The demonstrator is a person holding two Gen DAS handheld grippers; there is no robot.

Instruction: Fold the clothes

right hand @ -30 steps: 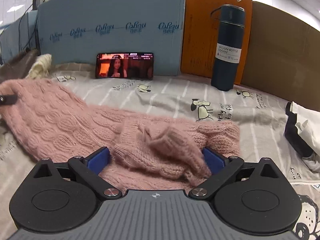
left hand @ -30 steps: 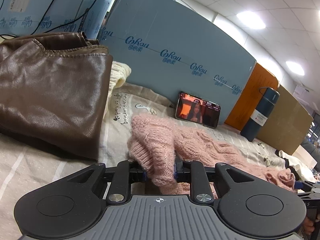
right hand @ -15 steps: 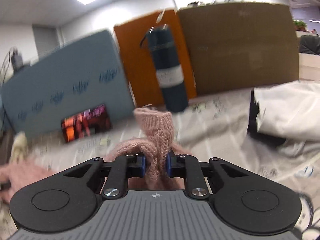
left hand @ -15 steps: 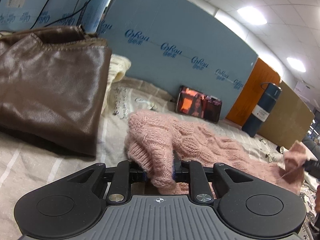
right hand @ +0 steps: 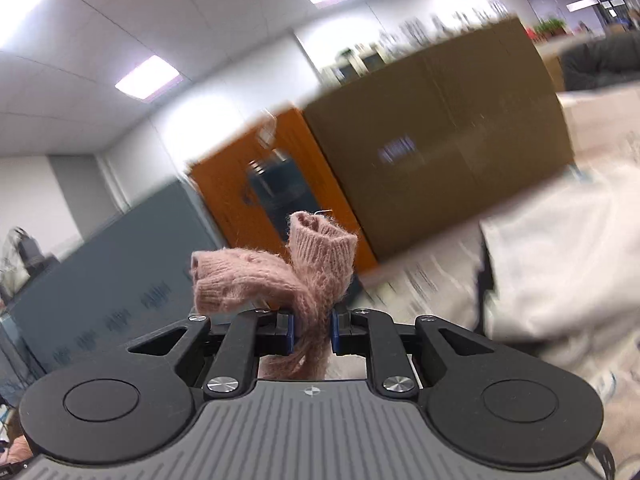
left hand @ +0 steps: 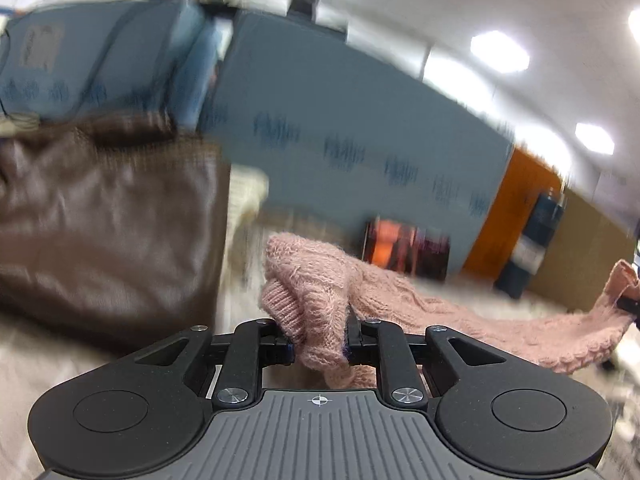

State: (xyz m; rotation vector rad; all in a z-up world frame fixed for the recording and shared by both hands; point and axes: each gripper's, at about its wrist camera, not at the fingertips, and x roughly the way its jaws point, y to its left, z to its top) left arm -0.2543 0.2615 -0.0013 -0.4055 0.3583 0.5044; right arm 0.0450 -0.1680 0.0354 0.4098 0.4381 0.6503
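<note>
A pink knitted sweater [left hand: 400, 300] hangs stretched between both grippers above the bed. My left gripper [left hand: 318, 340] is shut on a bunched fold of its ribbed edge. In the left wrist view the sweater runs off to the far right, where its other end is lifted. My right gripper [right hand: 312, 328] has a sleeve cuff of the pink sweater [right hand: 320, 252] pinched between its blue pads, and its jaws are still closing on the knit. The cuff stands up above the fingers. Both views are blurred.
A brown leather jacket [left hand: 100, 240] lies to the left. A lit phone [left hand: 404, 248] leans on the blue board [left hand: 340, 120]. A dark blue bottle [left hand: 532, 248] stands by the orange panel. A cardboard panel [right hand: 440, 128] and a white garment [right hand: 560, 260] are on the right.
My right gripper went from open around the sweater to shut on its cuff, then rose and rolled, lifting that end. The left gripper kept its hold and barely moved.
</note>
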